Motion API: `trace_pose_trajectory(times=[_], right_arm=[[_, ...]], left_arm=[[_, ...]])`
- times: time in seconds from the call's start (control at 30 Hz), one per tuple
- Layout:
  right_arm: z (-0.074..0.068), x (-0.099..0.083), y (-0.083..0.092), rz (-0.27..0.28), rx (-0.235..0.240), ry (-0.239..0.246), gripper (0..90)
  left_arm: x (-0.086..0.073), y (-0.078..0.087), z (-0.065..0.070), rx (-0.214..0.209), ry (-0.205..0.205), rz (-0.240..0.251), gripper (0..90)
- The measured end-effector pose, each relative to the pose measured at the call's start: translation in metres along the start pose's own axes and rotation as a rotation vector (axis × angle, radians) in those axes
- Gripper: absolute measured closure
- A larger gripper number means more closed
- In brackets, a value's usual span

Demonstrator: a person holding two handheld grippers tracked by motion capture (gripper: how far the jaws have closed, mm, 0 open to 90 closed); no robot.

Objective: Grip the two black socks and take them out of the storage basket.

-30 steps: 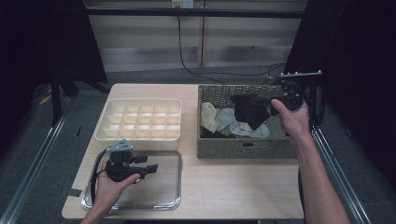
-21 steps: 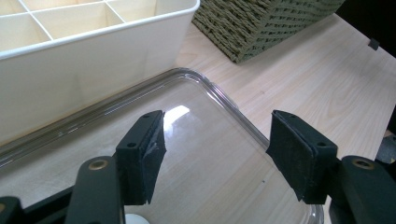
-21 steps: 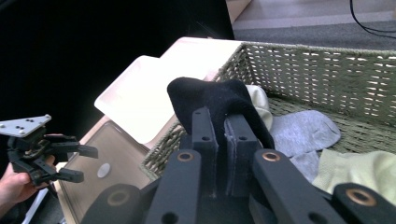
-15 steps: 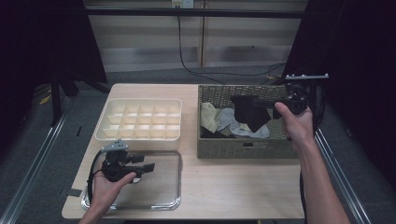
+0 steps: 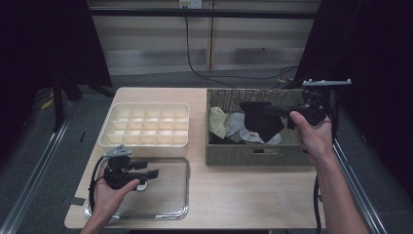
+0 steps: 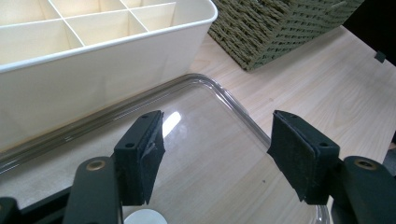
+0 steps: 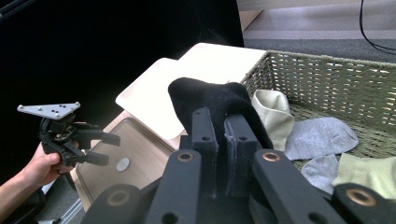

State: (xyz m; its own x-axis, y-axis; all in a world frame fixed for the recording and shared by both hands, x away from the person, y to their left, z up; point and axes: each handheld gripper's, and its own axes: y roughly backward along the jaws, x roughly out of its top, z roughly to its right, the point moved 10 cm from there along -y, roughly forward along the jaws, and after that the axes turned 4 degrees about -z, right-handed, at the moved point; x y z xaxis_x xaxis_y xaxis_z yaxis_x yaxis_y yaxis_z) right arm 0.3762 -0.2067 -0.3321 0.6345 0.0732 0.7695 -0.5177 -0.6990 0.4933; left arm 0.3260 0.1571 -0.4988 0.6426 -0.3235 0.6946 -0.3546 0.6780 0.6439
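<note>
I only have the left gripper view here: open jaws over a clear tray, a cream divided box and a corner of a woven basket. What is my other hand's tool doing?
Observer: The right tool is shut on a black sock, lifted above the woven green basket.
Operator: Anything left in that basket?
Observer: Yes, a pale yellow sock and grey socks lie inside.
Operator: Is the cream divided plastic box holding anything yet?
Observer: The high view shows the compartments of the cream divided plastic box bare.
Operator: And my left tool?
Observer: The left tool is open over the clear tray, beside a small white disc.
</note>
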Motion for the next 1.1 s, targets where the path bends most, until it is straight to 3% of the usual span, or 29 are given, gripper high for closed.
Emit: trace_pose_trajectory(times=[0.2,0.4,0.63,0.73,0.9,1.1], right_arm=[[-0.014,-0.002,0.010,0.015,0.013,-0.010,85.0],[-0.028,-0.009,0.024,0.025,0.025,0.011,85.0],[-0.040,-0.030,0.036,0.025,0.033,0.026,85.0],[-0.037,-0.041,0.039,0.023,0.026,0.020,85.0],[-0.022,-0.067,0.040,0.020,0.017,-0.026,85.0],[-0.020,-0.091,0.041,0.007,0.019,-0.043,85.0]], left_arm=[[0.000,0.000,-0.002,0.009,0.001,-0.001,35.0],[0.000,0.002,-0.003,0.014,-0.002,-0.001,35.0],[0.001,0.002,-0.003,0.017,-0.004,0.002,34.9],[0.000,0.002,-0.003,0.018,-0.007,0.000,34.9],[0.000,0.002,-0.003,0.019,-0.009,0.002,34.8],[0.001,0.000,-0.001,0.016,-0.005,0.002,34.7]])
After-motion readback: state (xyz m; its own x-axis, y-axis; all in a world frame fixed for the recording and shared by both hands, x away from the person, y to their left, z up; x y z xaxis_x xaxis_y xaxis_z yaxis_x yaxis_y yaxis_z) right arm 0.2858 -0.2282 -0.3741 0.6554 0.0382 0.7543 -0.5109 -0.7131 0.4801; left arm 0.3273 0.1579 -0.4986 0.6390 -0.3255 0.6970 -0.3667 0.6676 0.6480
